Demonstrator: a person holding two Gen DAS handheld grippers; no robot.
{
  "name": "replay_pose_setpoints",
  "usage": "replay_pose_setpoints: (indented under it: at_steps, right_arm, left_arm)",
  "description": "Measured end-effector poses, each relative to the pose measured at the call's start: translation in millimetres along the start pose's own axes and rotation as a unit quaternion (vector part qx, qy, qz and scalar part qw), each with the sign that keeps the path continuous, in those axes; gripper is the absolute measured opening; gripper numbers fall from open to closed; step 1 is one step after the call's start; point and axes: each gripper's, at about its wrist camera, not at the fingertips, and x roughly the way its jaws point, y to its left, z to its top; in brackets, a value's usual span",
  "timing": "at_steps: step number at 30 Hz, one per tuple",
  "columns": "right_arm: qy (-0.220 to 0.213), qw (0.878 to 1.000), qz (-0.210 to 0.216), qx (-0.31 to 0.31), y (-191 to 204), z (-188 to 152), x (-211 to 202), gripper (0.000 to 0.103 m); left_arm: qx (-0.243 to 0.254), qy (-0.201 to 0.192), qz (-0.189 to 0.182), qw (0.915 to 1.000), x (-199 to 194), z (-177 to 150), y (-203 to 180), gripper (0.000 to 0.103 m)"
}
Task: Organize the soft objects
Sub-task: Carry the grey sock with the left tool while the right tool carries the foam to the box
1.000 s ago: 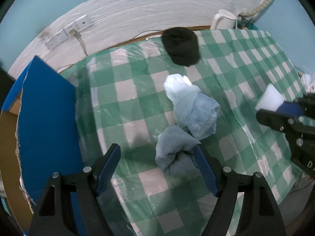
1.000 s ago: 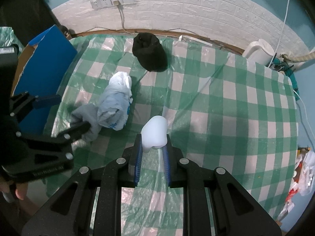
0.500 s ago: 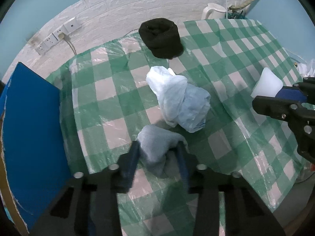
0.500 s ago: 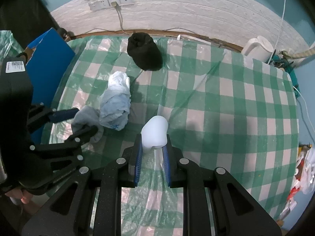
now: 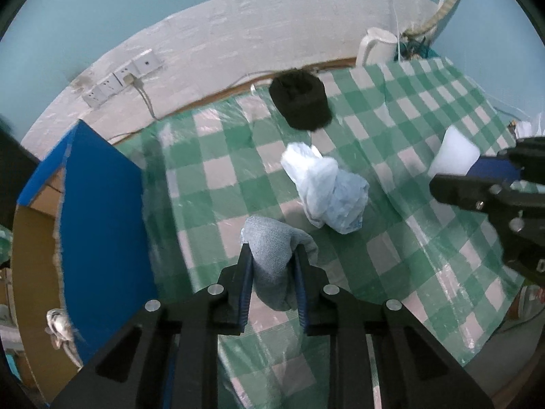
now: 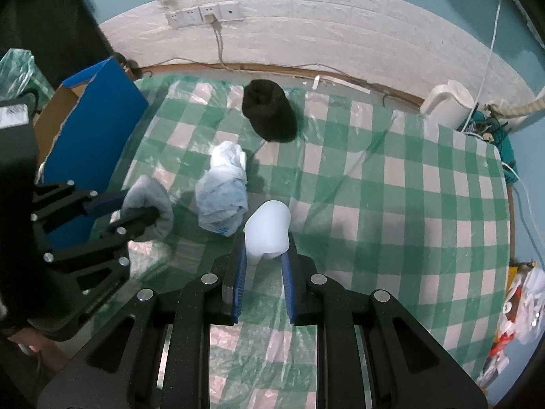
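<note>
Grey cloth (image 5: 272, 255) is being clamped by the left gripper (image 5: 272, 266), whose jaws have just been closing on it; white foam (image 6: 267, 231) is being pinched by the right gripper (image 6: 264, 259). Both are being held near the bag (image 5: 327, 191). Slippage is judged possible, since the cloth is being gripped by one fold. Checked plastic sheeting (image 6: 391, 204) is covering the table; a blue box (image 5: 98, 221) is standing left of the bag, a black bundle (image 6: 269, 116) beyond.

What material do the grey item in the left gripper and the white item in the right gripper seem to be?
Grey item: probably knitted fabric, matte; a fine woven texture shows and it folds limply between the left gripper pads. White item: likely foam or sponge, matte, smooth, with rounded edges; it looks pinched in where the right gripper holds it. Neither is certain.
</note>
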Motion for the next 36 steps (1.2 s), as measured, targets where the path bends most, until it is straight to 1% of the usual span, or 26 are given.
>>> replay_pose_setpoints:
  at_steps: [9,24,36]
  right_arm:
    - [-0.013,1.0,-0.001,-0.012,14.8,1.8,-14.2,0.018]
    - [-0.032,0.999,-0.001,-0.036,42.9,8.3,-34.9,0.018]
    - [-0.041,0.998,0.012,-0.053,71.1,22.3,-42.2,0.018]
  left_arm:
    - [-0.017,-0.022,0.012,0.9995,-27.8,-2.0,14.8,0.022]
    - [-0.038,-0.045,0.035,0.9977,-58.3,-13.3,38.1,0.022]
    - [-0.05,-0.062,0.058,0.9951,-84.5,-25.9,62.1,0.022]
